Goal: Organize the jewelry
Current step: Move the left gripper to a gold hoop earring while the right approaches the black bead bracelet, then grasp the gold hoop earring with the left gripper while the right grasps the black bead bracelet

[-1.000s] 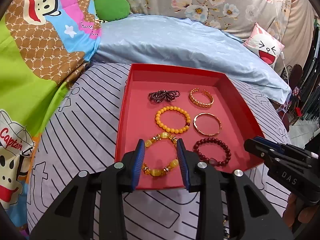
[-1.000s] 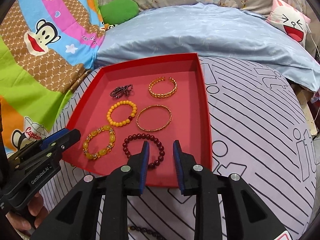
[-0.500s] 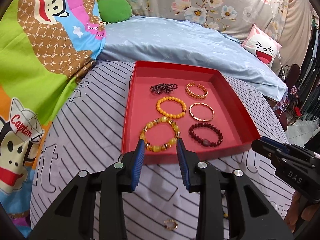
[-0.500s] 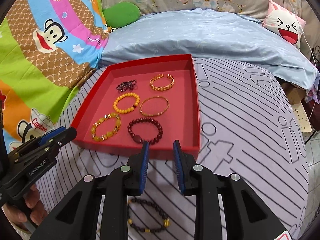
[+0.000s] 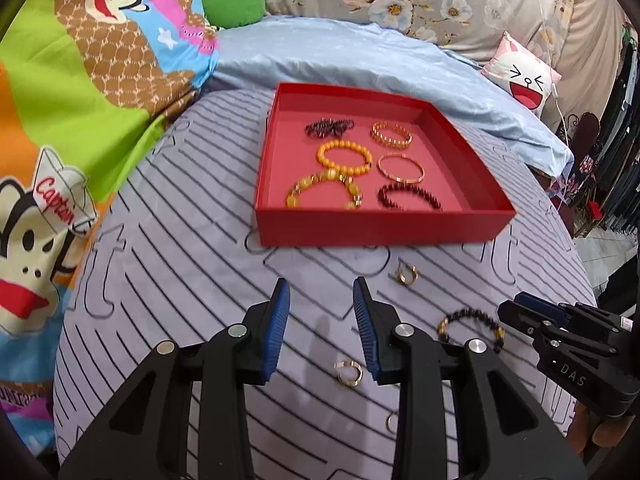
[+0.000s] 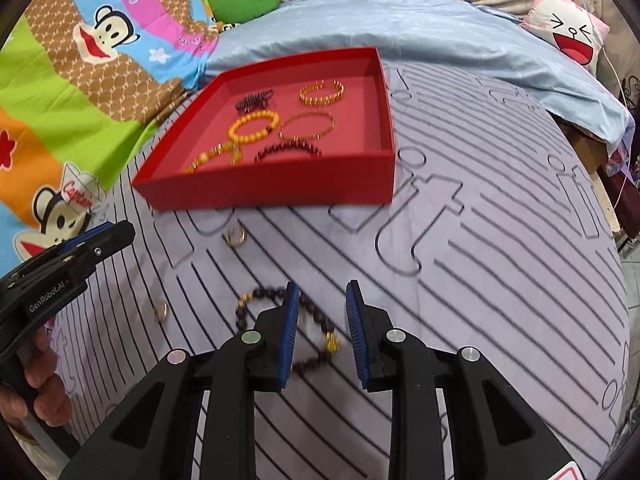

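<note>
A red tray (image 5: 380, 228) (image 6: 280, 188) on the striped bed cover holds several bracelets, among them an orange bead one (image 5: 344, 154). On the cover in front of the tray lie a dark bead bracelet (image 5: 472, 320) (image 6: 256, 300) and small gold rings (image 5: 407, 274) (image 5: 349, 372) (image 6: 235, 236) (image 6: 161, 311). My left gripper (image 5: 321, 292) is open and empty above the cover, near the rings. My right gripper (image 6: 322, 296) is open, just above the dark bracelet, whose loop passes under its left finger (image 6: 290, 328).
A blue quilt (image 5: 360, 60) lies behind the tray, a cartoon monkey blanket (image 5: 80, 80) at the left, a white face cushion (image 5: 524, 76) at the back right. The bed edge drops off at the right (image 6: 612, 220).
Both grippers have pulled back from over the tray toward the near side. The loose dark bracelet and the rings have come into view under them. Both stay open.
</note>
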Available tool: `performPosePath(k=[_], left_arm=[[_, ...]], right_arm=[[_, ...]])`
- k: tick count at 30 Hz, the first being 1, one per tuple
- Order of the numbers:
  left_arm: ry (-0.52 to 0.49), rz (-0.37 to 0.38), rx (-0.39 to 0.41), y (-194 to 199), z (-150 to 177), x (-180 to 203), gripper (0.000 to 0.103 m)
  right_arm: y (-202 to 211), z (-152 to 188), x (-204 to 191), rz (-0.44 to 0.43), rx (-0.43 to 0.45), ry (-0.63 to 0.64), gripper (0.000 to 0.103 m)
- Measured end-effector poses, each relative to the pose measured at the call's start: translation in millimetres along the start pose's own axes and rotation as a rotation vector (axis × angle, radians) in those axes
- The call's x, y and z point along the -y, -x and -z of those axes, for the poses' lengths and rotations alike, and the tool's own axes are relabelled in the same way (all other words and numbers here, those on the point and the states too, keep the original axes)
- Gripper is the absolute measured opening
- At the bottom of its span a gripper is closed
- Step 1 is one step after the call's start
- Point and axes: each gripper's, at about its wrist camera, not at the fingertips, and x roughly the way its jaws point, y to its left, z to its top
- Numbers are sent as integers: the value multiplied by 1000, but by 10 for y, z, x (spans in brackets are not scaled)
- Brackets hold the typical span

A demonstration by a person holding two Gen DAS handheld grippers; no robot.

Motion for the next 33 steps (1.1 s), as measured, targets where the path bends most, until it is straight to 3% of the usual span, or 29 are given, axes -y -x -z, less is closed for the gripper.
performPosePath(k=[23,33], left_arm=[[6,16,-88,-68,478,19,32],[-4,28,-98,-100,500,74,33]], right_arm=[[-145,189,-50,54,-18,35,24],[-92,275,-18,82,-7,37,11]])
